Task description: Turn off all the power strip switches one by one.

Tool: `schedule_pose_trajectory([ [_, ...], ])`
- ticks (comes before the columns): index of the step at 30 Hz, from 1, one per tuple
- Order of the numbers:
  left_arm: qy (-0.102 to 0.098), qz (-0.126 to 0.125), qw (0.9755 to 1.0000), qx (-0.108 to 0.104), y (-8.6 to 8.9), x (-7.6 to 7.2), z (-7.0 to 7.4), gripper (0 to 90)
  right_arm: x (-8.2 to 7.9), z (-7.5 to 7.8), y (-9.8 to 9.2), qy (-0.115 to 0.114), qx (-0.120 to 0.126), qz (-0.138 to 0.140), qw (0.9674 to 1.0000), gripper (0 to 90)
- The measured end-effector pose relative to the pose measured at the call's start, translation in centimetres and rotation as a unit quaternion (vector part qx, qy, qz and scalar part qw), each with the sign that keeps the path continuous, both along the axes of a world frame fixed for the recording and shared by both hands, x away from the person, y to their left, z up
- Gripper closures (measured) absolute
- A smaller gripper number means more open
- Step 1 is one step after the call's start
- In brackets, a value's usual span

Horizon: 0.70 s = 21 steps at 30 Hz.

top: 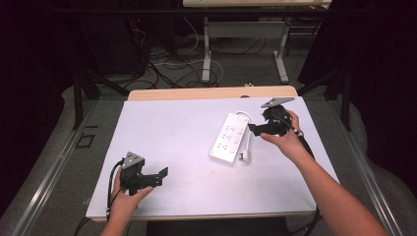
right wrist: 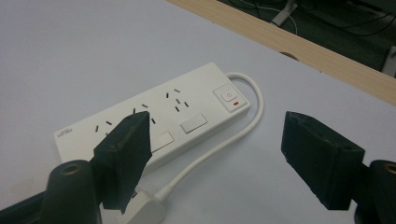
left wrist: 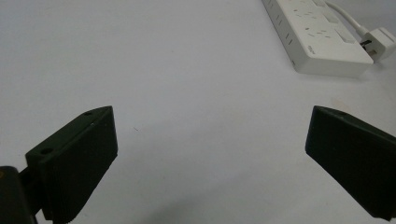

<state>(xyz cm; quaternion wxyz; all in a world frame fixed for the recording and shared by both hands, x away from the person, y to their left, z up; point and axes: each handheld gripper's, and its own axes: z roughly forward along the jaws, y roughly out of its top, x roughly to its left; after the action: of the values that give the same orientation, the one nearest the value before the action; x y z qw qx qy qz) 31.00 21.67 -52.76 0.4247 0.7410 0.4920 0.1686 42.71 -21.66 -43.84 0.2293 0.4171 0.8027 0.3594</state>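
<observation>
A white power strip (top: 228, 137) lies on the white sheet (top: 172, 128), right of centre. Its short cable (right wrist: 224, 140) loops round to a white plug (top: 246, 157) resting beside it. Just right of the strip's far end, my right gripper (top: 254, 129) hovers open in the person's hand; in the right gripper view its jaws (right wrist: 217, 133) stand apart above the strip (right wrist: 187, 102) and cable, gripping nothing. Near the front left of the sheet my left gripper (top: 161, 177) is held open, pointing right. In the left gripper view its jaws (left wrist: 210, 140) frame bare sheet, with the strip (left wrist: 317, 42) and plug (left wrist: 380, 42) far off.
The sheet covers a wooden table whose far edge (top: 211, 93) shows behind it. Beyond lie floor cables (top: 167, 69) and another table's metal legs (top: 206, 59). Dark curtains and frame bars stand on both sides.
</observation>
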Motion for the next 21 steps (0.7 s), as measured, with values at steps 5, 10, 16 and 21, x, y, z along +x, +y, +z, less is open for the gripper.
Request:
schedule_pose_trajectory([
  [5, -0.001, 0.002, 1.0000, 0.000, 0.0, 0.0, 0.0, 2.8, 1.0, 0.0, 0.6, 0.008, -0.004, -0.003, 1.0000, 26.9],
  [10, 0.000, 0.004, 1.0000, -0.001, 0.0, 0.1, -0.1, 3.7, 1.9, -0.1, 1.2, 0.017, -0.006, -0.003, 0.9998, 31.0],
  [16, 0.002, 0.004, 1.0000, -0.001, 0.1, 0.1, -0.1, 3.7, 3.0, -0.4, 1.9, 0.028, -0.014, -0.005, 0.9995, 34.7],
  [21, -0.002, 0.006, 1.0000, -0.001, 0.1, 0.1, -0.1, 3.7, 4.0, -0.8, 2.3, 0.028, -0.016, -0.015, 0.9994, 38.1],
])
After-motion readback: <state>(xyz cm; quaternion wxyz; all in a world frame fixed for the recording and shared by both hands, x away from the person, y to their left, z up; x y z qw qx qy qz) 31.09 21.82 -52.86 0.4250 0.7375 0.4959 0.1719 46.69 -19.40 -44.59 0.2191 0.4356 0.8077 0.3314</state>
